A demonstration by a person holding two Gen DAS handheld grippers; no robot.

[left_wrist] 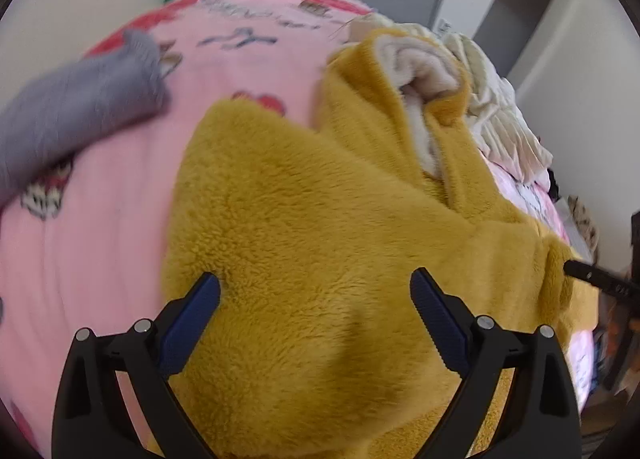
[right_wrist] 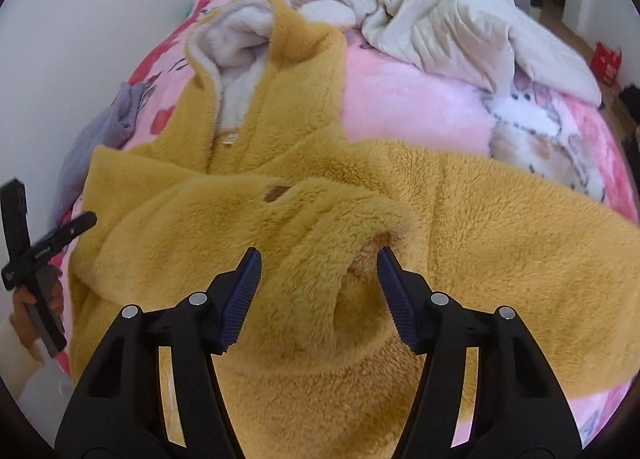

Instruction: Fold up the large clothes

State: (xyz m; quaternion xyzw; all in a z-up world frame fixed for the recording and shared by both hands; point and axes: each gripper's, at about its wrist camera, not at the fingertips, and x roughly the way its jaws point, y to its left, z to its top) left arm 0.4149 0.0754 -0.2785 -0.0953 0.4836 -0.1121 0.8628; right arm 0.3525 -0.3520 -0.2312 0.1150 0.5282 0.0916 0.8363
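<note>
A mustard fleece robe point(right_wrist: 248, 219) lies spread over a pink blanket point(right_wrist: 400, 107) on the bed, directly beneath both tools. The left tool point(left_wrist: 316, 291) hangs wide open above the fleece, gripping nothing. The right tool point(right_wrist: 320, 263) stands partly open, a folded cuff of the robe between its pads, not visibly pinched. Only the right view shows the robe's label and a hand point(right_wrist: 36, 311) holding the left tool; a cream quilt point(right_wrist: 440, 7) lies beyond, a grey garment point(left_wrist: 72, 107) to the left.
</note>
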